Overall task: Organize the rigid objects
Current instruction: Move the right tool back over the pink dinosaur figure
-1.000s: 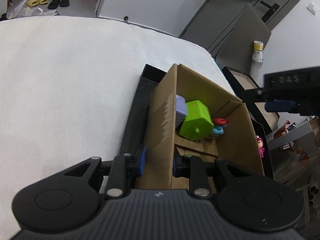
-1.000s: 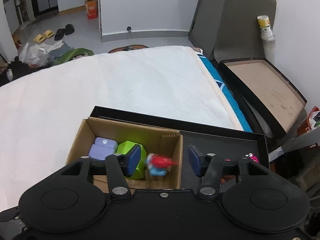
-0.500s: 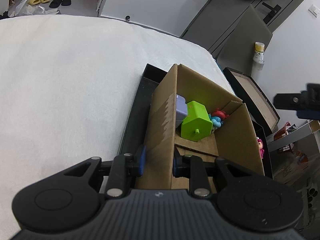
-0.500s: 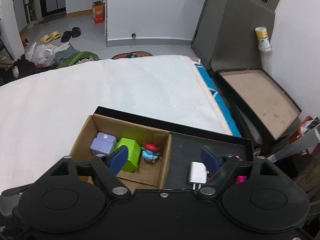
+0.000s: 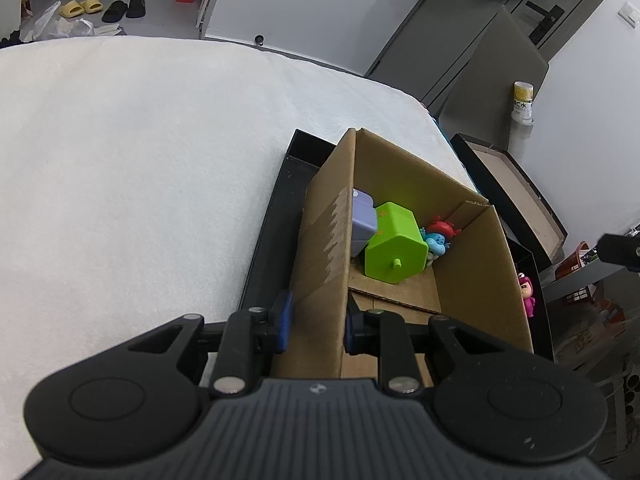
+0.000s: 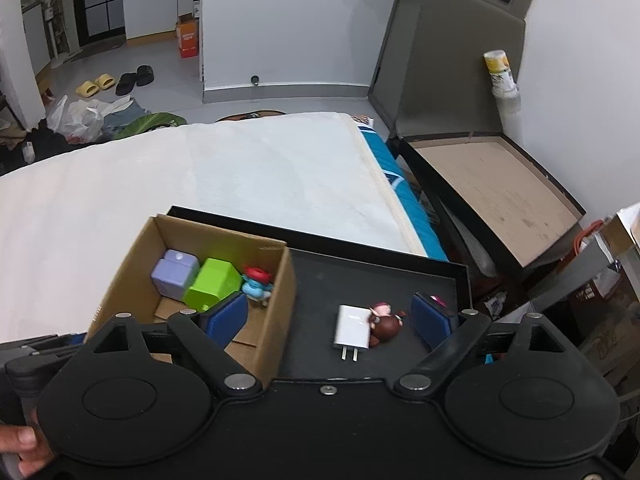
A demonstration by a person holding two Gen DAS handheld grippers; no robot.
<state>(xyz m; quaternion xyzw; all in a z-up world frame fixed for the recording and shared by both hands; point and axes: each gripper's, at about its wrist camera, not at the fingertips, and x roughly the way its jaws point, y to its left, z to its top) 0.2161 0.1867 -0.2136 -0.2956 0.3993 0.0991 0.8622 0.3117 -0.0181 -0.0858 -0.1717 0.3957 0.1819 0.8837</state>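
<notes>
The cardboard box [image 6: 276, 292] sits at the left end of a shallow black tray [image 6: 400, 276] on a white-covered bed [image 6: 240, 168]. Inside the box, against its far wall, stand a lilac block [image 6: 175, 273], a lime-green block [image 6: 212, 285] just beside it, and a small blue figurine with a red cap [image 6: 256, 282] touching the green block's right side. On the bare tray floor to the right of the box lie a white plug charger [image 6: 353, 328] and a brown figurine [image 6: 385, 320], touching each other; a pink figurine [image 5: 525, 291] shows past the box's right wall in the left wrist view. The left gripper [image 5: 316, 322] has its fingers clamped on the box's near-left wall, one blue pad outside, one inside. The right gripper [image 6: 328, 316] hangs above the tray with its fingers spread wide apart, holding nothing, the charger and brown figurine between them.
</notes>
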